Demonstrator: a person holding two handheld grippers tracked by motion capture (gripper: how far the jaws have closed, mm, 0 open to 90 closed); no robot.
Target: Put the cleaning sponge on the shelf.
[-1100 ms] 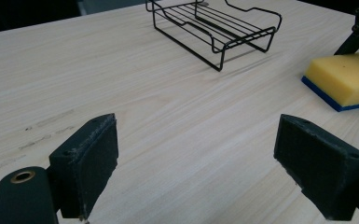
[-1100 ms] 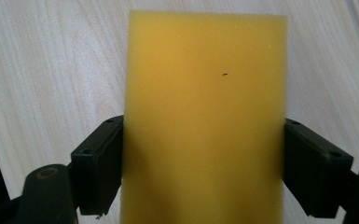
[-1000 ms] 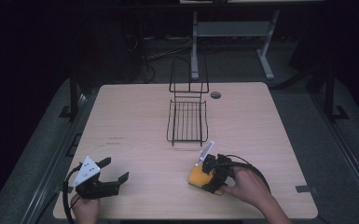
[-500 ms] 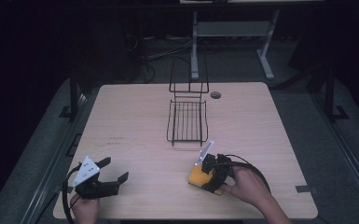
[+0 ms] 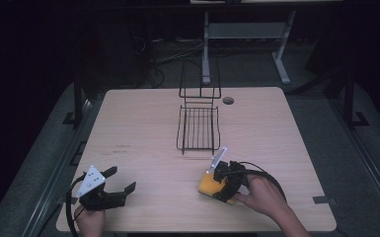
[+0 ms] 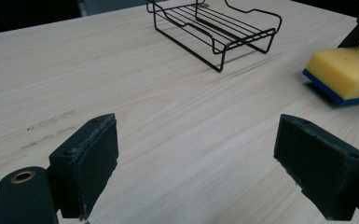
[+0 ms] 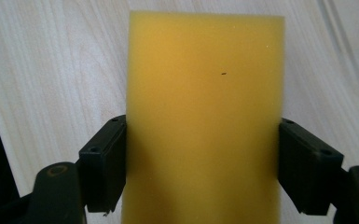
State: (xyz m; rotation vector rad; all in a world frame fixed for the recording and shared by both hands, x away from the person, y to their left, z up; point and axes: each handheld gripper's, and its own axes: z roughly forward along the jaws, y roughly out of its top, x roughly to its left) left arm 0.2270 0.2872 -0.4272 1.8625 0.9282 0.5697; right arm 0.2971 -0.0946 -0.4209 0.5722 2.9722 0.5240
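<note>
A yellow sponge [image 5: 208, 186] with a blue underside lies on the wooden table [image 5: 143, 123] near its front edge, right of centre. My right gripper [image 5: 215, 187] is shut on it; in the right gripper view the two black pads [image 7: 105, 163] press the sponge's [image 7: 205, 116] long sides. My left gripper [image 5: 122, 178] rests at the front left corner, open with nothing between its jaws [image 6: 210, 158]. From the left gripper view the sponge [image 6: 349, 70] sits flat on the table at the right. A black wire rack [image 5: 198, 129] stands mid-table beyond both grippers.
The wire rack [image 6: 217, 28] has a flat grid base and a raised back frame. A small round hole [image 5: 228, 100] sits in the table's far side. Bare wood stretches between the two grippers. Beyond the table the floor is dark, with a metal stand [image 5: 247, 34].
Hardly anything differs. The right gripper stays on the sponge at the same spot, and the left gripper stays open at the front left.
</note>
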